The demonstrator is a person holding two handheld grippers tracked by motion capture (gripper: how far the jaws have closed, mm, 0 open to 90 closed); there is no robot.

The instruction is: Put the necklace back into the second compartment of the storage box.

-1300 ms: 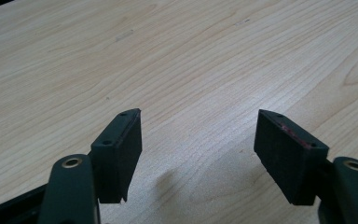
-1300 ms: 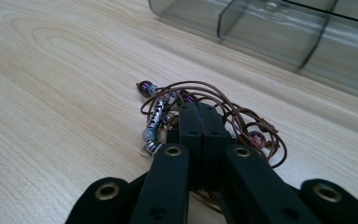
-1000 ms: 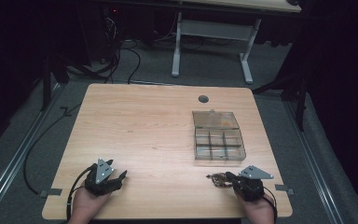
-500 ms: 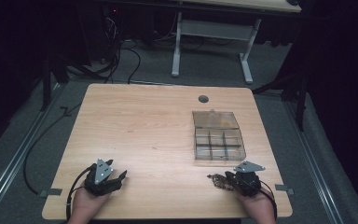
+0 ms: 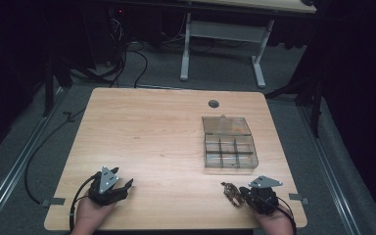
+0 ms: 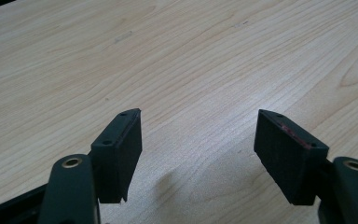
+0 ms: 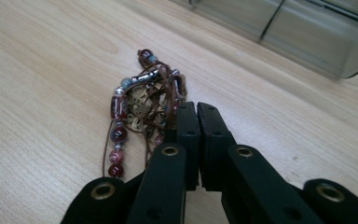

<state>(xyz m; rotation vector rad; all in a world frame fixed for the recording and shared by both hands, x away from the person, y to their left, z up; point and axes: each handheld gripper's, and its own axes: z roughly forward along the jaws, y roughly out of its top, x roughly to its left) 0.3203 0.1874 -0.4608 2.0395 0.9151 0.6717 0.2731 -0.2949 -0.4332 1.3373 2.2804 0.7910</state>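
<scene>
A tangle of beads on a brown cord (image 5: 231, 193), with red and silver beads and a brass disc (image 7: 137, 105), lies on the wooden table (image 5: 152, 142) near the front right. My right gripper (image 5: 243, 193) points at it from the right. Its jaws (image 7: 196, 106) stand together with just a hairline slit, having eased apart very slightly. I see nothing between the pads. The cord lies against the outside of the left jaw's tip. My left gripper (image 5: 123, 177) rests at the front left, open (image 6: 198, 135) over bare wood.
A clear plastic box with several compartments (image 5: 227, 144) stands just beyond the right gripper, its lid tilted up at the back; its wall (image 7: 307, 32) is close ahead. A round cable hole (image 5: 213, 104) sits near the table's far edge.
The right gripper and the beads at its tip have crept slightly toward the front edge. The left gripper has not moved.
</scene>
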